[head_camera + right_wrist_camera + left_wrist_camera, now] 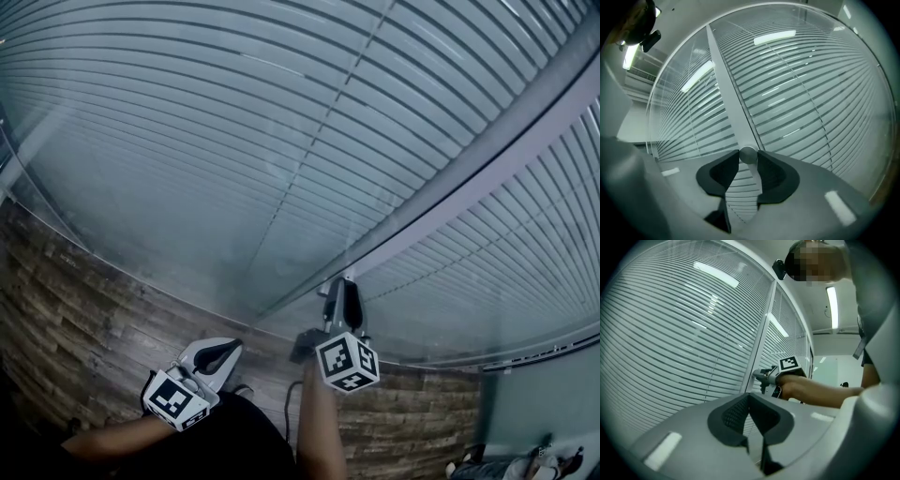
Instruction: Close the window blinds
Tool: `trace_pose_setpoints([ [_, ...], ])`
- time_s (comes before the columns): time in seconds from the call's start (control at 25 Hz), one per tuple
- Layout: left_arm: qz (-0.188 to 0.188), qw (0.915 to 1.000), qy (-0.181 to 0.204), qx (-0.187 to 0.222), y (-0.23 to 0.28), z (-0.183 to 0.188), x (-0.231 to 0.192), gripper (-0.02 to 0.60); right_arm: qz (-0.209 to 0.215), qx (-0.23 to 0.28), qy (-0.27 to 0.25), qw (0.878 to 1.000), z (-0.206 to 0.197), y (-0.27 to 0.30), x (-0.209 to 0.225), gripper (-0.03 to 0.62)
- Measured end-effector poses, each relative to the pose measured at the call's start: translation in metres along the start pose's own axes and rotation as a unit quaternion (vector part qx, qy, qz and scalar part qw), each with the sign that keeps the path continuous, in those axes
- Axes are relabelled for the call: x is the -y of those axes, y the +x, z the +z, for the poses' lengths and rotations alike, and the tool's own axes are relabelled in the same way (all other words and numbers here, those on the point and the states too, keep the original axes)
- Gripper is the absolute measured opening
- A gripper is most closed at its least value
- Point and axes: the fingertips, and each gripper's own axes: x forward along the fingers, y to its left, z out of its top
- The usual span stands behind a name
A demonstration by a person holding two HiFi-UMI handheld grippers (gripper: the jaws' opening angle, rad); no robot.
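Blinds: I see the window blinds (234, 122) as horizontal slats behind glass, filling the panes on both sides of a pale frame post (487, 178). In the right gripper view, darker bands show between the slats (801, 93).
Knob: a small round knob (748, 154) stands out from the frame post (726, 93), low on the post near the bottom edge of the glass.
Right gripper: my right gripper (345, 283) is up against the post. Its own view shows the gripper (748, 161) with a dark pad touching each side of the knob, pinching it at the fingertips.
Left gripper: my left gripper (230, 347) hangs lower and to the left, clear of the glass, in front of the wood-pattern panel (56, 291) under the window. In its own view the gripper (750, 397) has its fingertips pressed together with nothing between them.
Cross-check: from the left gripper view I see the right gripper (761, 377) reaching level to the post (761, 348), marker cube (790, 364) on top, the blinds (670, 333) to the left of it.
Arm: a bare forearm (319, 422) runs up from the bottom edge to the right gripper.
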Motion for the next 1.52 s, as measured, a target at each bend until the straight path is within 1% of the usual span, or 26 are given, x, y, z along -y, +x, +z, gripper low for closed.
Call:
trace_pose_setpoints([
  [0.08,0.003,1.0,-0.001,-0.002,-0.001,-0.001,-0.002,-0.002,-0.001,-0.003,-0.008,1.0,-0.001,0.0,0.0,0.127],
  [0.16,0.002,1.0,-0.002,-0.003,-0.001,-0.001,-0.004,-0.002,-0.003,-0.002,-0.032,0.999,-0.001,0.001,-0.001,0.126],
  [0.2,0.0,1.0,-0.003,-0.002,0.0,0.0,-0.005,-0.002,-0.005,-0.001,-0.055,0.998,0.0,0.001,-0.002,0.126],
  [0.28,-0.004,1.0,-0.006,0.002,0.001,0.002,-0.006,-0.002,-0.012,-0.002,-0.117,0.993,0.0,0.002,-0.002,0.126],
  [0.4,-0.012,0.9998,-0.012,0.008,0.003,0.002,-0.003,-0.002,-0.015,-0.016,-0.21,0.978,-0.001,0.001,-0.002,0.126],
  [0.56,-0.019,0.9997,-0.01,0.009,0.006,0.003,0.005,-0.002,-0.007,-0.04,-0.323,0.946,0.002,-0.001,-0.005,0.127],
  [0.64,-0.019,0.9997,-0.011,0.01,0.008,0.004,0.005,-0.002,-0.004,-0.049,-0.372,0.927,0.002,0.0,-0.007,0.127],
  [0.76,-0.019,0.9997,-0.01,0.009,0.011,0.005,0.005,-0.002,0.004,-0.05,-0.436,0.899,0.001,0.003,-0.009,0.127],
  [1.0,-0.018,0.9998,-0.001,0.012,0.011,0.007,0.01,-0.002,0.005,-0.063,-0.532,0.844,-0.001,-0.001,-0.009,0.127],
  [1.04,-0.017,0.9998,0.001,0.012,0.01,0.007,0.009,-0.002,0.005,-0.064,-0.543,0.837,-0.002,-0.001,-0.01,0.127],
  [1.08,-0.017,0.9998,0.002,0.014,0.008,0.007,0.006,-0.002,0.005,-0.065,-0.551,0.832,-0.003,0.0,-0.012,0.127],
  [1.12,-0.016,0.9997,0.003,0.016,0.007,0.007,0.003,-0.002,0.006,-0.065,-0.554,0.83,-0.005,0.002,-0.014,0.127],
  [1.16,-0.014,0.9998,0.002,0.017,0.007,0.007,0.0,-0.002,0.008,-0.065,-0.553,0.831,-0.007,0.003,-0.016,0.127],
  [1.24,-0.011,0.9998,-0.003,0.016,0.006,0.007,-0.002,-0.002,0.014,-0.064,-0.542,0.838,-0.008,0.004,-0.017,0.13],
  [1.32,-0.009,0.9999,-0.003,0.014,0.007,0.006,0.0,-0.002,0.019,-0.059,-0.525,0.849,-0.007,0.002,-0.017,0.133],
  [1.4,-0.006,0.9999,0.0,0.013,0.007,0.007,0.001,-0.002,0.02,-0.044,-0.498,0.866,-0.005,-0.002,-0.019,0.132],
  [1.44,-0.004,0.9999,0.001,0.014,0.008,0.008,0.001,-0.002,0.021,-0.033,-0.475,0.879,-0.003,-0.005,-0.021,0.131],
  [1.52,0.0,0.9998,0.002,0.018,0.012,0.01,0.001,-0.002,0.027,-0.012,-0.412,0.911,-0.001,-0.011,-0.023,0.139],
])
